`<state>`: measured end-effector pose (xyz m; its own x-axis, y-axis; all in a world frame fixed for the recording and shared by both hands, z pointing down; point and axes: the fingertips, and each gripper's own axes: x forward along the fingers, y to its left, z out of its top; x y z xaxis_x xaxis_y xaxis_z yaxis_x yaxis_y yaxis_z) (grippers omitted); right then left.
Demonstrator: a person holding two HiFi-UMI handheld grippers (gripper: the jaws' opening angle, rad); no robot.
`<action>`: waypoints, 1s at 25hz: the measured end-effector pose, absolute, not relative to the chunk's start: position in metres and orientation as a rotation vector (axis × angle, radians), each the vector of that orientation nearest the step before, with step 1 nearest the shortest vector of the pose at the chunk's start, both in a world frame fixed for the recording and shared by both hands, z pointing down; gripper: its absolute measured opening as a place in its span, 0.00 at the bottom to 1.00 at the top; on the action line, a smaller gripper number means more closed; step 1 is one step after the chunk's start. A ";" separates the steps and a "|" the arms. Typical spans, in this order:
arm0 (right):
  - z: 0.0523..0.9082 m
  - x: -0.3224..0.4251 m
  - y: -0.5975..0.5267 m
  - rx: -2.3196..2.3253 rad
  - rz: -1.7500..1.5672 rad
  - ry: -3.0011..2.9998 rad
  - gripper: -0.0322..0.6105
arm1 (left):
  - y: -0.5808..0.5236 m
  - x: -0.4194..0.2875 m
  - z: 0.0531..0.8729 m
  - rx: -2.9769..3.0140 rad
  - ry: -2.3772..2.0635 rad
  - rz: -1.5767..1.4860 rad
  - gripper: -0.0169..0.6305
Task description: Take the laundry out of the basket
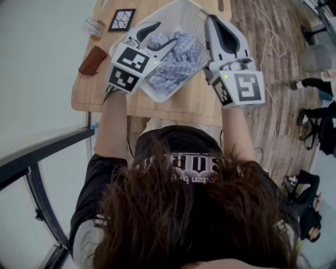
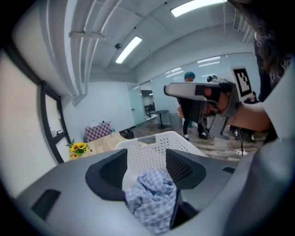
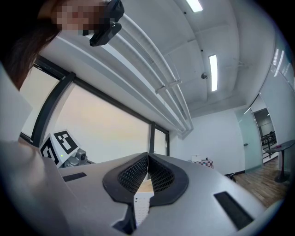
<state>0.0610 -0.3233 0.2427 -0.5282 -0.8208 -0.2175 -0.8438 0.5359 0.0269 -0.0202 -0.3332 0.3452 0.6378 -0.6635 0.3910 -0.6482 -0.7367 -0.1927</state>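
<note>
A white perforated laundry basket (image 1: 173, 13) stands on the wooden table (image 1: 105, 100) and holds crumpled blue checked laundry (image 1: 178, 60). My left gripper (image 1: 160, 35) hangs over the basket's left part with its jaws apart. In the left gripper view the left gripper (image 2: 146, 154) is open, the checked laundry (image 2: 152, 193) shows low in the gap between the jaws, and the basket (image 2: 156, 137) rises behind. My right gripper (image 1: 212, 18) sits above the basket's right rim. In its own view the right gripper (image 3: 148, 156) is shut, pads together, with nothing between them.
Left of the basket the table carries a brown pouch (image 1: 93, 60), a black-framed patterned square (image 1: 122, 20) and a small jar (image 1: 95, 26). Sunflowers (image 2: 78, 148) stand at the table's far end. People (image 1: 315, 84) sit on the wood floor to the right.
</note>
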 end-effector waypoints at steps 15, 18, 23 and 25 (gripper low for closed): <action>0.242 0.063 -0.343 -1.430 0.178 2.601 0.09 | -0.301 0.014 0.460 -2.644 0.170 -1.502 0.69; 0.242 0.063 -0.347 -1.429 0.177 2.595 0.09 | -0.300 0.011 0.481 -2.520 0.058 -1.607 0.69; 0.242 0.063 -0.353 -1.454 0.185 2.611 0.09 | -0.294 -0.001 0.528 -2.383 -0.085 -1.798 0.69; 0.242 0.063 -0.355 -1.455 0.183 2.609 0.09 | -0.292 -0.003 0.544 -2.357 -0.123 -1.835 0.69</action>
<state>0.0633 -0.3552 0.2424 -0.5189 -0.8338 -0.1884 -0.8519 0.5226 0.0336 -0.0026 -0.2925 0.5437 0.2478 -0.0282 0.9684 0.1575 -0.9851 -0.0690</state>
